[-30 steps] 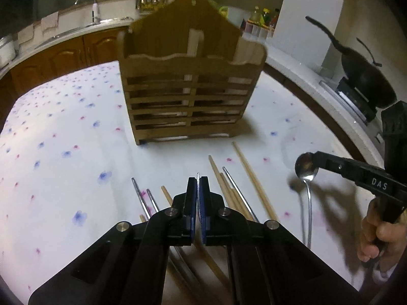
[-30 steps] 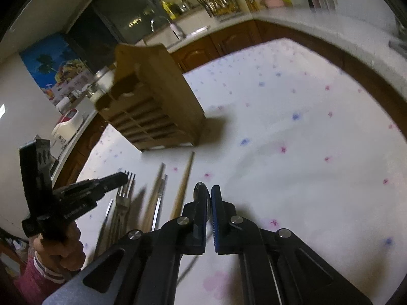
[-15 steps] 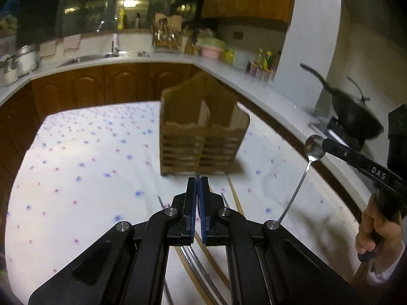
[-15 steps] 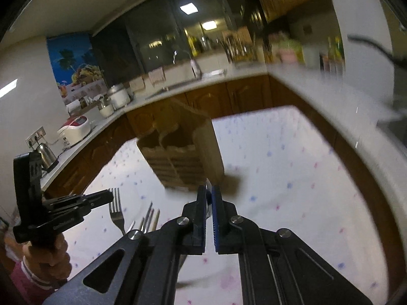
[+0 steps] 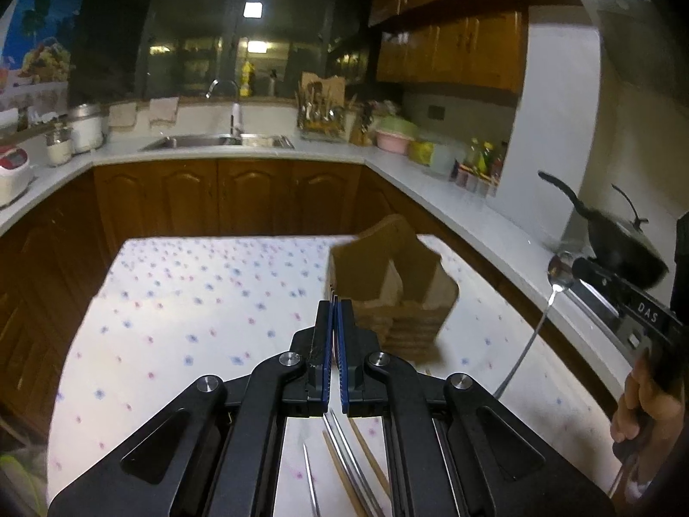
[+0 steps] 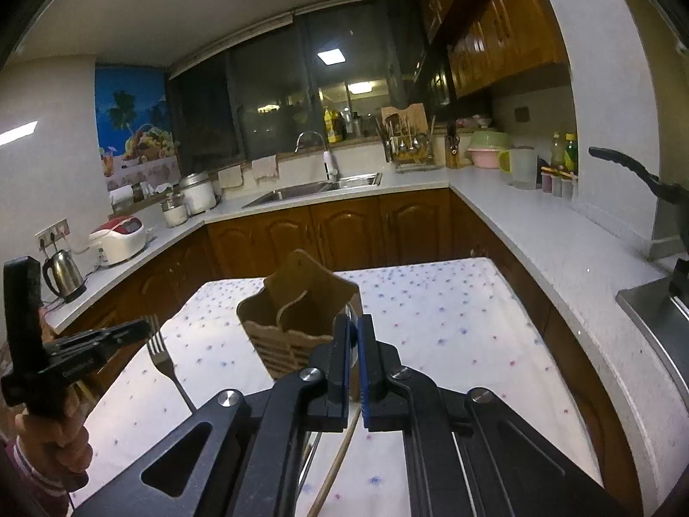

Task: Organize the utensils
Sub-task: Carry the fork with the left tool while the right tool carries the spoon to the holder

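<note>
Fork [image 6: 161, 355] upright, tines uppermost

Wooden holder [image 5: 400, 284] standing on the table [image 5: 193, 301], chopsticks [image 5: 366, 461] lying before it, sink [image 5: 219, 141] on counter behind

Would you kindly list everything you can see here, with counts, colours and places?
utensil holder: one, brown wood, standing on the table
fork: one, silver, held in the air
spoon: one, silver, held in the air
chopsticks: at least two, wooden, lying on the table
metal utensils: about three, silver, beside the chopsticks
tablecloth: one, white, dotted
wok: one, black, on the counter
left gripper: black, shut on the fork
right gripper: black, shut on the spoon
</note>
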The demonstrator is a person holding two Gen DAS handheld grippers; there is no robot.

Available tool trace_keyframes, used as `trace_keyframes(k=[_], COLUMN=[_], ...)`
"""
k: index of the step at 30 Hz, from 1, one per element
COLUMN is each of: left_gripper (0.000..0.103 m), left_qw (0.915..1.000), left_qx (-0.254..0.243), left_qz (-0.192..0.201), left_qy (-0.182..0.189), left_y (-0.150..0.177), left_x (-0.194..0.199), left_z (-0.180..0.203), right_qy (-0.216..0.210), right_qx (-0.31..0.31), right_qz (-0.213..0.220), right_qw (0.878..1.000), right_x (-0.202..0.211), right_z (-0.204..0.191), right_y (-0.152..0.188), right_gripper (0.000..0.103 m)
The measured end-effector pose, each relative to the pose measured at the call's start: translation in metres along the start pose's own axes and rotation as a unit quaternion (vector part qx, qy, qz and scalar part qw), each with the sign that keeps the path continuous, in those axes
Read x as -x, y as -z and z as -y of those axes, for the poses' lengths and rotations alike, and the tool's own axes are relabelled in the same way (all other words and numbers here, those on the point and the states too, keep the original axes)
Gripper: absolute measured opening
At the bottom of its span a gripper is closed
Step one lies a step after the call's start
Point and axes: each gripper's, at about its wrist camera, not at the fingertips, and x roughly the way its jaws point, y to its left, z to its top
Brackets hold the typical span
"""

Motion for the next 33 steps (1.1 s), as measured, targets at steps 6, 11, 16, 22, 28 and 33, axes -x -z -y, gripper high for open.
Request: trace_keyframes(k=[6,11,16,22,28,33], left_gripper=[0.002,0.002,0.002,0.002,0.002,0.002], left_qw=[0.9987,0.9946,0.99,0.9899,0.9942,0.9959], left_qx=[0.002,-0.012,-0.026,-0.032,-0.022,-0.024], left_qz=[0.041,0.079,0.094,0.071,0.033,0.013], left_qy=[-0.03,-0.067,-0.102,-0.118,-0.1,-0.086], left_y=[-0.04,-0.078,-0.098,-0.082,-0.052,-0.037], left_x=[-0.007,-0.025,-0.059,-0.104,-0.131,-0.14], left_z=[-0.002,0.004,0.008,0.011,0.01,0.01], right_qy=[0.016,0.039,0.06,0.068,0.05,0.036], right_qx=[0.006,0.025,0.057,0.096,0.1,0.096], right_qz=[0.034,0.078,0.102,0.097,0.059,0.021], right_qw=[0.999,0.996,0.991,0.988,0.992,0.995], right_x=[-0.009,-0.023,-0.045,-0.083,-0.117,-0.133], right_z=[0.001,-0.005,-0.017,-0.029,-0.028,-0.022], right_y=[-0.028,-0.063,-0.084,-0.071,-0.035,-0.015], right_gripper=[0.003,0.003,0.003,0.003,0.003,0.003])
